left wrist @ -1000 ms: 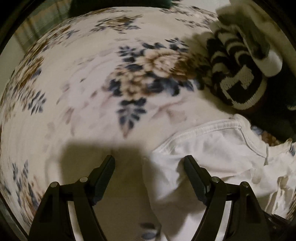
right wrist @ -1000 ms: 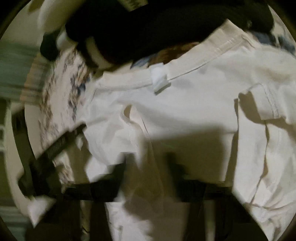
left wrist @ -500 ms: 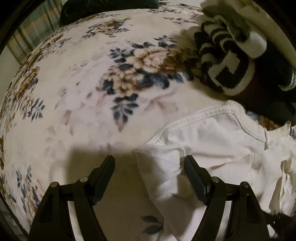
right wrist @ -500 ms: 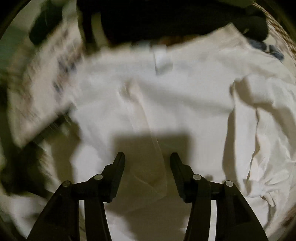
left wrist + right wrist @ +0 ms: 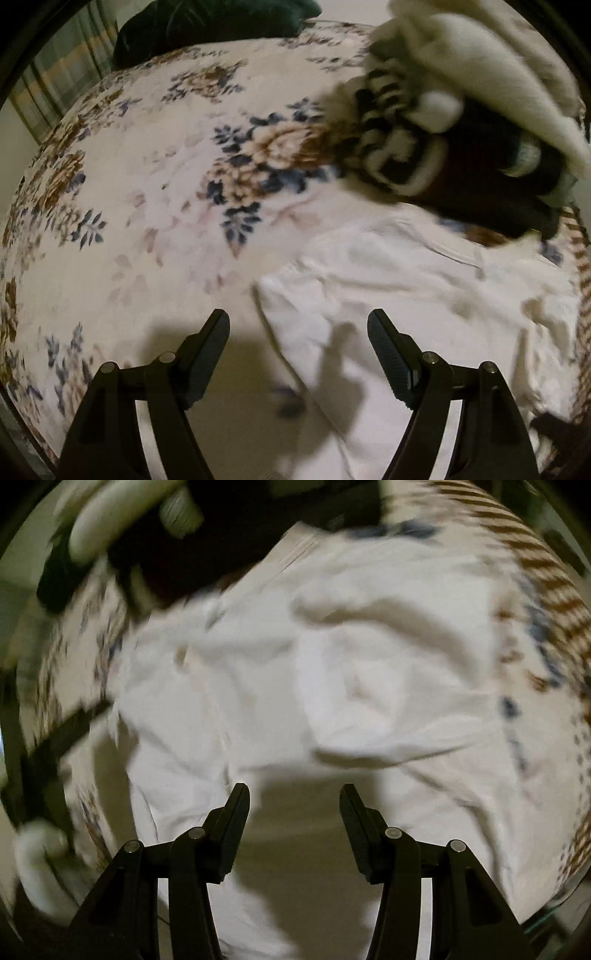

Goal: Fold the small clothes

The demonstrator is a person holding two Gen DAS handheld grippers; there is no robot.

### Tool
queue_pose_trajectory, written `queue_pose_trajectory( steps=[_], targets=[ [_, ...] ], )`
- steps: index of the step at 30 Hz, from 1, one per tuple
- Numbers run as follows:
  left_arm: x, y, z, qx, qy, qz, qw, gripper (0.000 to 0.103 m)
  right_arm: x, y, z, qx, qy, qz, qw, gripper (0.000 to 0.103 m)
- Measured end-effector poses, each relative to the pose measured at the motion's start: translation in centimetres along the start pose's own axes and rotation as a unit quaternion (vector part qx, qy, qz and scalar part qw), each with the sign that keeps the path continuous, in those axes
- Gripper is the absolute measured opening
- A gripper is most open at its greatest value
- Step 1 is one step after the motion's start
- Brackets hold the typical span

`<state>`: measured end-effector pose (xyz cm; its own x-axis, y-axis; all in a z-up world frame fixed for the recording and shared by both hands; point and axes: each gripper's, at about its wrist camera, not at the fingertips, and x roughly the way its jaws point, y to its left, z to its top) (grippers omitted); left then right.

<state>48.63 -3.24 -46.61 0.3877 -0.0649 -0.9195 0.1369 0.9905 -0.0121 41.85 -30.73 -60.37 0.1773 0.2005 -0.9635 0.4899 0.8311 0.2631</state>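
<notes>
1. The left tool (image 5: 297, 321) hangs with its jaws wide apart and empty over the near left edge of a white shirt (image 5: 406, 295), which lies crumpled on a floral bedspread (image 5: 147, 184).
2. The right tool (image 5: 293, 794) is likewise spread and holding nothing, poised above the shirt's (image 5: 314, 672) rumpled middle.
3. A heap of other clothes (image 5: 424, 140) sits just beyond the shirt's collar.
4. The shirt looks unfolded as yet; flattening appears to be the step in hand.
5. Next, each tool would need to close on an edge and draw it taut.
</notes>
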Motion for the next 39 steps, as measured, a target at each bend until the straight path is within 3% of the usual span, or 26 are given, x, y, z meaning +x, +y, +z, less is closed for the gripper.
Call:
queue_pose_trajectory(
  steps=[2,5,6,10,12,14,16,17,18,21,26,27,31,32,33,34,35,39],
  targets=[
    [-1.3,-1.4,-1.1,-0.012,0.008,-0.024,0.9996,0.076,-1.1,-2.0,1.1,0.028,-0.011,0.01,0.999,0.053],
    [-1.5,-4.1,-2.5,-0.048,0.046,-0.1,0.9928,0.076,-2.7,-5.2,2.7,0.06,-0.023,0.006,0.998,0.053],
    [-1.0,-5.7,-2.8,-0.062,0.065,-0.135,0.9868,0.076,-2.9,-6.0,2.8,0.064,-0.027,0.0,0.998,0.053],
    [1.7,-11.0,-3.1,-0.086,0.113,-0.209,0.9675,0.076,-3.3,-8.4,3.2,0.077,-0.043,-0.032,0.996,0.053],
    [3.3,-13.9,-2.9,-0.078,0.136,-0.229,0.9607,0.076,-2.9,-9.5,3.6,0.089,-0.051,-0.032,0.994,0.053],
    [4.8,-17.1,-2.7,-0.05,0.144,-0.232,0.9608,0.074,-2.6,-10.8,3.9,0.103,-0.056,-0.033,0.993,0.053],
    [5.5,-19.0,-2.9,-0.021,0.138,-0.219,0.9658,0.048,-2.9,-12.2,4.4,0.117,-0.063,-0.033,0.991,0.053],
    [5.3,-19.8,-3.0,-0.005,0.129,-0.212,0.9686,0.011,-2.8,-12.4,4.7,0.122,-0.065,-0.034,0.99,0.053],
    [5.1,-20.3,-3.1,0.007,0.121,-0.21,0.9701,0.001,-2.9,-12.8,5.0,0.126,-0.068,-0.032,0.989,0.053],
    [3.9,-19.3,-3.9,0.006,0.087,-0.205,0.9749,0.0,-3.6,-13.6,5.8,0.128,-0.074,-0.028,0.989,0.053],
    [3.8,-16.5,-5.0,-0.032,0.091,-0.19,0.977,0.0,-4.8,-13.8,7.4,0.102,-0.083,-0.03,0.991,0.053],
    [3.7,-15.7,-5.0,-0.052,0.095,-0.2,0.9737,0.0,-4.9,-13.8,7.8,0.098,-0.083,-0.03,0.991,0.053],
    [3.1,-13.5,-4.2,-0.14,0.103,-0.286,0.9426,0.006,-4.6,-13.3,9.3,0.082,-0.076,-0.029,0.993,0.053],
    [3.1,-13.6,-3.8,-0.142,0.103,-0.297,0.9385,0.018,-4.6,-13.2,9.4,0.081,-0.076,-0.028,0.993,0.053],
    [3.0,-14.1,-3.1,-0.135,0.1,-0.304,0.9375,0.04,-4.6,-13.1,9.4,0.079,-0.076,-0.025,0.994,0.053],
    [2.9,-14.6,-2.6,-0.128,0.094,-0.305,0.939,0.051,-4.6,-13.0,9.4,0.077,-0.075,-0.023,0.994,0.053],
    [2.9,-15.2,-2.1,-0.12,0.088,-0.308,0.9396,0.057,-4.5,-13.0,9.2,0.077,-0.072,-0.022,0.994,0.053],
    [3.9,-18.8,0.6,-0.06,0.109,-0.301,0.9455,0.057,-3.6,-13.5,8.0,0.094,-0.045,-0.006,0.995,0.053]
  ],
)
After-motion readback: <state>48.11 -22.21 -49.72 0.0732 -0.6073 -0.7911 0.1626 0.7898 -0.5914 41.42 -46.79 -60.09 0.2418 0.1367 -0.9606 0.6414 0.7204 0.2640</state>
